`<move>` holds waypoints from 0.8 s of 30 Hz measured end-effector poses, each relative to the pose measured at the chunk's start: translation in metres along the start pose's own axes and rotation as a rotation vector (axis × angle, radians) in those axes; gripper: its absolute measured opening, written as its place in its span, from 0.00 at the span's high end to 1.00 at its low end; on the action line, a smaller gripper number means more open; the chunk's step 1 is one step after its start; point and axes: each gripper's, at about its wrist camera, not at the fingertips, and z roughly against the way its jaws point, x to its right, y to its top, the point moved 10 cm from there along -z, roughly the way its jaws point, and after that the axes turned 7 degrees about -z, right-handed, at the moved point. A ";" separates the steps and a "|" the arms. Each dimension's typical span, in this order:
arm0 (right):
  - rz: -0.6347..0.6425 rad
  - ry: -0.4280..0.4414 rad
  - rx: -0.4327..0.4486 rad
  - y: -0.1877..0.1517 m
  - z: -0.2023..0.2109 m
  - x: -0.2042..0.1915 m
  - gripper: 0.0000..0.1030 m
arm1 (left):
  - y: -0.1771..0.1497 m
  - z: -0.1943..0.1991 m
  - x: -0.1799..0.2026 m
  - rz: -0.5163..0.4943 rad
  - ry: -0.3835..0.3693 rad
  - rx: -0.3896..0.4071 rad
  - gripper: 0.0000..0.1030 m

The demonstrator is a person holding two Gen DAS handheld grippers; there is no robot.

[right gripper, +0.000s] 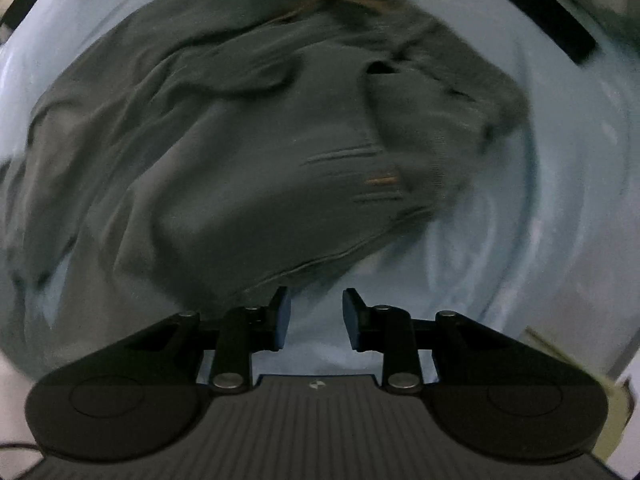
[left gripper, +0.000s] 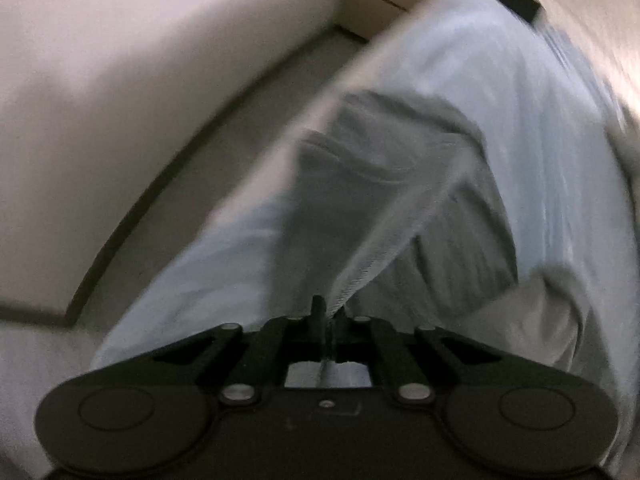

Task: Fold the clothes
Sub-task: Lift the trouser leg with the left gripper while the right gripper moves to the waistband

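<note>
Just short of the grey garment [right gripper: 240,152], your right gripper [right gripper: 314,312] hangs with its jaws parted and nothing between them; the hemmed edge lies right ahead of its left finger, running slantwise up toward the right. Your left gripper [left gripper: 326,312] is clamped on a hem of that same garment, cloth trailing away from it. So the right is the free hand. Under the garment lies the pale blue sheet [right gripper: 500,240]; beyond the garment, a pale wall [left gripper: 120,80]
</note>
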 end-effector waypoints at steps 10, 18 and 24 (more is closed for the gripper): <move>-0.257 0.053 0.090 0.023 0.014 0.040 0.70 | -0.081 0.028 -0.149 0.349 0.136 -0.075 0.98; -0.404 0.100 0.154 0.044 0.031 0.080 0.43 | -0.099 0.025 -0.161 0.463 0.156 -0.094 0.98; -0.570 0.184 0.162 0.054 0.004 0.111 0.31 | -0.091 0.045 -0.145 0.477 0.178 -0.053 0.98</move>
